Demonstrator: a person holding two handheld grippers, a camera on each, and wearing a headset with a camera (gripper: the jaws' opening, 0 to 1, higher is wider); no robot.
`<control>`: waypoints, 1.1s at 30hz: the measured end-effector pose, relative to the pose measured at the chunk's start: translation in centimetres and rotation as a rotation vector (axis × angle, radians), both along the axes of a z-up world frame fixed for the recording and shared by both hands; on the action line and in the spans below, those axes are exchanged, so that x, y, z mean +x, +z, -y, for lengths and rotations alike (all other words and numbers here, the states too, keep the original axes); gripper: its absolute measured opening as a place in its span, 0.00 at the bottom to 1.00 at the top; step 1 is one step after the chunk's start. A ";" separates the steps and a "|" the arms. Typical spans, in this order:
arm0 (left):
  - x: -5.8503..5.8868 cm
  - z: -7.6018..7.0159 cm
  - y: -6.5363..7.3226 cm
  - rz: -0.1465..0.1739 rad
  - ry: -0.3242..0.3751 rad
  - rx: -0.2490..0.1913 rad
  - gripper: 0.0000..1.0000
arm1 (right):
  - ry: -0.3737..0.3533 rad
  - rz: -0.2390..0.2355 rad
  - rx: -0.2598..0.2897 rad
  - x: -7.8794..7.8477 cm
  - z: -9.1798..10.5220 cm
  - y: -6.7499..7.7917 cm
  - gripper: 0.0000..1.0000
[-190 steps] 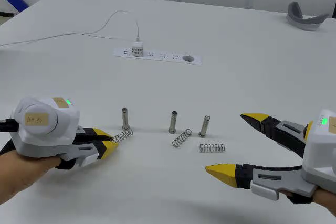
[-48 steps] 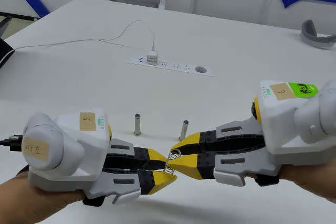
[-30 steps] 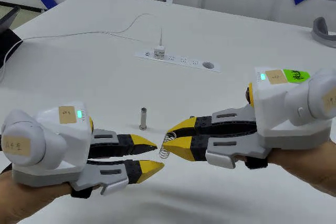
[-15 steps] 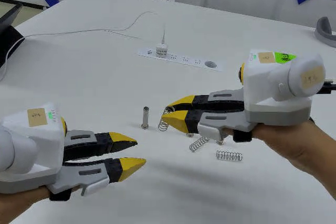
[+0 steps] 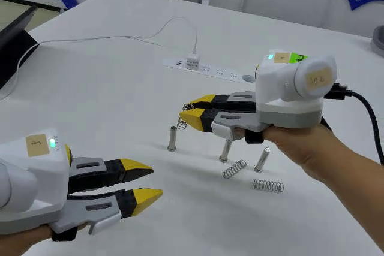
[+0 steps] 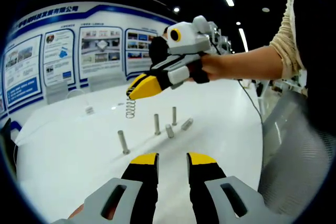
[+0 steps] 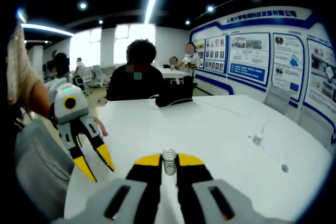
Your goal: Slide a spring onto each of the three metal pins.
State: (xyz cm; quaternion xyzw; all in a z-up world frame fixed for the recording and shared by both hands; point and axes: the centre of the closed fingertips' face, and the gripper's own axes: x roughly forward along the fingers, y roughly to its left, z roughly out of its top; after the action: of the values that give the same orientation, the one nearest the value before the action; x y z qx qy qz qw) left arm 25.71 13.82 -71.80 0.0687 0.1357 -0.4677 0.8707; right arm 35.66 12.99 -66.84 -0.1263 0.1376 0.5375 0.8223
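While the white desk (image 5: pixel 90 106) spreads across the head view, blue-trimmed display boards (image 6: pixel 63 51) line the room's wall in the left gripper view, their headings too small to read. A person (image 7: pixel 137 74) in dark clothes sits beyond the desk's far edge in the right gripper view.

The right tool (image 5: pixel 186 108), centre right of the head view, carries a tan sticker and a green one on its white housing. The left tool (image 5: pixel 157 183), lower left, carries a tan sticker too. None of the handwriting is legible. The left tool's jaws stand apart with nothing between them. The right tool is clenched on a spring (image 5: pixel 182 124), which hangs down from its yellow tips.

A white power strip (image 5: pixel 210 70) with a charger plugged in lies toward the upper centre. Three metal pins (image 5: pixel 225 150) stand upright in a row at mid-frame, all bare. The held spring hangs clear of the desk, just above and to the right of the leftmost pin (image 5: pixel 173 138), not on it. Two loose springs (image 5: pixel 234 169) lie on the desk near the right-hand pins.
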 end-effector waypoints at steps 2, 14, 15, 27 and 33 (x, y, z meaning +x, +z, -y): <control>0.0 -0.1 -0.1 -0.001 0.003 0.005 0.22 | -0.003 -0.004 -0.002 0.4 -0.3 -0.3 0.11; 0.0 -0.5 -0.5 -0.013 0.013 0.004 0.23 | -0.040 -0.033 -0.020 2.3 -1.0 -2.3 0.11; 0.0 -0.5 -0.6 -0.014 0.011 0.004 0.23 | -0.039 -0.038 -0.023 2.3 -1.0 -2.5 0.11; -0.1 -0.6 -0.9 -0.024 0.004 0.006 0.23 | -0.057 -0.063 -0.033 3.0 -1.0 -3.8 0.11; -0.1 -0.7 -1.1 -0.027 0.005 0.010 0.23 | -0.059 -0.059 -0.026 3.3 -1.2 -3.9 0.11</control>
State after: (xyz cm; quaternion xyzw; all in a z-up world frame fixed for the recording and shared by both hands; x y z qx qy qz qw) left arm 25.64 14.57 -72.86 0.0661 0.1500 -0.4659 0.8695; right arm 38.92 14.16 -70.72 -0.1168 0.1723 0.5148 0.8317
